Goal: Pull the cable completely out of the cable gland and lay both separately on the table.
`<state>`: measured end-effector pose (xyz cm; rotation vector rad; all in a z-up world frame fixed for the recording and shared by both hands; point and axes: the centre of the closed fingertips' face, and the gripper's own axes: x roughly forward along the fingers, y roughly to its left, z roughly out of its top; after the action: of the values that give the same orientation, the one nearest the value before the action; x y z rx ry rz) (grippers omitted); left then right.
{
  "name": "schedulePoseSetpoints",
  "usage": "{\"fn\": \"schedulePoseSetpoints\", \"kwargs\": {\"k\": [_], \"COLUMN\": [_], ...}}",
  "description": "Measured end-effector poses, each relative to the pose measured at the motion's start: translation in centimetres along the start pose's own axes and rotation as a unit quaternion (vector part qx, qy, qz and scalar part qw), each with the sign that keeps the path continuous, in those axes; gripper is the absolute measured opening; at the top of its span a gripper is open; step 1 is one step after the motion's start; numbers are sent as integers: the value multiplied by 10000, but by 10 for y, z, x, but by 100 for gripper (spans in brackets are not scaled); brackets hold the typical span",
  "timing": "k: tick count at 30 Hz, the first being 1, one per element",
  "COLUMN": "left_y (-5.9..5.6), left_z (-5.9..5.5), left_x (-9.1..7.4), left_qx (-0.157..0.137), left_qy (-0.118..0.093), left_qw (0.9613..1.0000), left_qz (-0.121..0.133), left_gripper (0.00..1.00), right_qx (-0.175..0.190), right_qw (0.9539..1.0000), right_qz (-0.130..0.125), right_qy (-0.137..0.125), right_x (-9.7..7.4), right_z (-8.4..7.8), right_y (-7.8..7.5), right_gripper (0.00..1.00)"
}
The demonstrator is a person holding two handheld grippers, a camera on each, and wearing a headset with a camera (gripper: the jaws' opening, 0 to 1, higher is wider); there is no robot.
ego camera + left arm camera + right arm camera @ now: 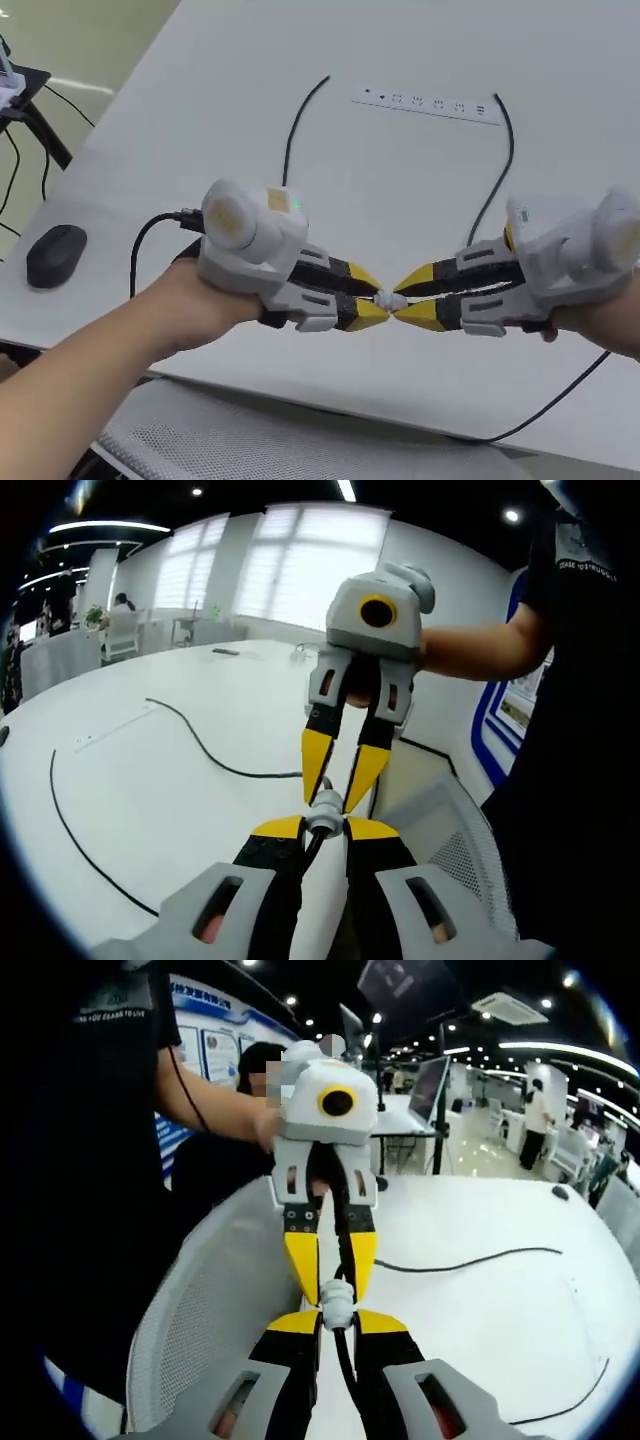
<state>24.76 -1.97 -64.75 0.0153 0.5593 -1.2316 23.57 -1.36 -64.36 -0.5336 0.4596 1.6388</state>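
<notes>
Midair: left tongs (377,299) nip gland (389,300), right tongs (400,302) cable (343,1355).

Head view looks down from close above the left gripper (376,298) and right gripper (400,301); each gripper view closely faces the opposite gripper, sharing the cable gland (388,299) between
</notes>
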Motion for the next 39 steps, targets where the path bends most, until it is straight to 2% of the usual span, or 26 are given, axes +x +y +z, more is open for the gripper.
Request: {"fn": "schedulePoseSetpoints", "kwargs": {"k": [5,7,10,14,17,25,28,31,33,34,35,36,37,39], "left_y": [0,0,-1,-1,-1,-2,-2,-2,-2,-3,-3,-4,-5,-5], "left_z": [-1,-3,-6,-7,-7,-7,-7,-7,-7,-6,-5,-5,-5,-5], "left_x": [-1,-1,-1,0,0,2,2,3,3,3,3,3,3,2], "left_qx": [-267,-447,-467,-496,-520,-415,-394,-285,-235,-84,35,130,174,273], "left_qy": [-3,24,53,46,47,33,41,74,62,35,27,27,43,45], "left_qw": [9996,9990,9989,9988,9986,9991,9992,9996,9997,10000,10000,9999,9998,9996], "left_qz": [-11,-11,-17,-8,-16,-37,-48,-45,-44,-36,-32,-26,-28,-15], "left_gripper": [15,15,15,15,15,15,15,15,15,15,15,15,15,15], "right_qx": [-761,-796,-971,-980,-754,-581,-404,-29,202,425,607,943,1056,1032], "right_qw": [9960,9955,9935,9931,9950,9960,9976,9992,9994,9990,9981,9954,9941,9945], "right_qz": [-376,-424,-461,-508,-519,-531,-467,-358,-257,-121,-90,5,32,27], "right_qy": [271,296,383,406,392,410,314,200,117,34,-29,-167,-226,-175], "right_x": [2,3,6,6,6,5,2,-1,-2,-3,-4,-5,-6,-7], "right_z": [-1,-4,-6,-6,-7,-9,-7,-7,-8,-8,-7,-6,-6,-8], "right_y": [0,0,1,0,-1,-1,-1,-1,-1,1,0,-1,-3,-5], "right_gripper": [7,7,7,7,8,8,9,10,15,16,18,19,20,19]}}
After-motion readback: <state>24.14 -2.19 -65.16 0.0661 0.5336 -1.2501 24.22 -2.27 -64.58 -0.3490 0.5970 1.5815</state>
